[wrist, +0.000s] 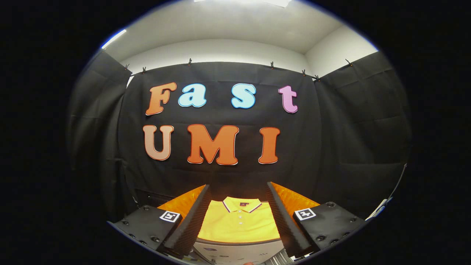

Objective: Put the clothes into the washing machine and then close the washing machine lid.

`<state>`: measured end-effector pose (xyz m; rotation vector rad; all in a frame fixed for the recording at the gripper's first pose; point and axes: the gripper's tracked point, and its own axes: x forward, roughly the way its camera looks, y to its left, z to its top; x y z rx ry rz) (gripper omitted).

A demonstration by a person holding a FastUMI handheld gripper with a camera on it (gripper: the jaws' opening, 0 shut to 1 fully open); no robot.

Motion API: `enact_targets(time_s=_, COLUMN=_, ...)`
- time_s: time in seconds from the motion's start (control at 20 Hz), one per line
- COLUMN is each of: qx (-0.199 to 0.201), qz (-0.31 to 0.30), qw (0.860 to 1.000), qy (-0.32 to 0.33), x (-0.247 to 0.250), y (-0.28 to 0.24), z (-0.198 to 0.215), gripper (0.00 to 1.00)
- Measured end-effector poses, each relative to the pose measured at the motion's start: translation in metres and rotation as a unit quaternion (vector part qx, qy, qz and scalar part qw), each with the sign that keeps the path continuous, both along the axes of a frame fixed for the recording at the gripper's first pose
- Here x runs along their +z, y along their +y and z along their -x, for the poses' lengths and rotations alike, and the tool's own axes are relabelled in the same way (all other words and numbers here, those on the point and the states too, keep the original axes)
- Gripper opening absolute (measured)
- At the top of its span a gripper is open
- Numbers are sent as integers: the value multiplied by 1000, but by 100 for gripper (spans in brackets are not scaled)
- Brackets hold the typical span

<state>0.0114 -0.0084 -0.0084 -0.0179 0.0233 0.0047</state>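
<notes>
A yellow polo shirt (239, 222) lies flat on an orange surface (294, 200), seen in the gap between the two fingers of the gripper (239, 198). The shirt is spread face up, with its collar (241, 205) at the far end, toward the black cloth wall (331, 147), and its body running back toward the camera. Its long axis therefore runs straight ahead, in line with the fingers. A short row of small buttons runs down from the collar along the middle of the chest. The collar has a thin dark and white trim at its edge.

The gripper is released: its fingers stand wide apart, one on each side of the shirt, and neither presses on the cloth. Whether they touch the orange surface cannot be told. The shirt sits below and just ahead of the fingers, roughly centred between them.

At the near edge of the shirt, a pale grey curved panel (239, 252) shows under it, with small markings too blurred to make out. It may be part of the washing machine, but that cannot be told for sure. Just beside the right finger, a ribbed grey part (278, 257) meets this panel.

Beyond the shirt hangs the black cloth wall, clipped along its top edge, with white walls and a ceiling above it.
</notes>
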Motion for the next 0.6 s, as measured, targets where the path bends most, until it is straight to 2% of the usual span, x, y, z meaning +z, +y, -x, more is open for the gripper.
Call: enact_targets(time_s=0.6, qx=-14, qz=4, qw=1000, qy=4, x=-5, y=10, z=-5, gripper=97)
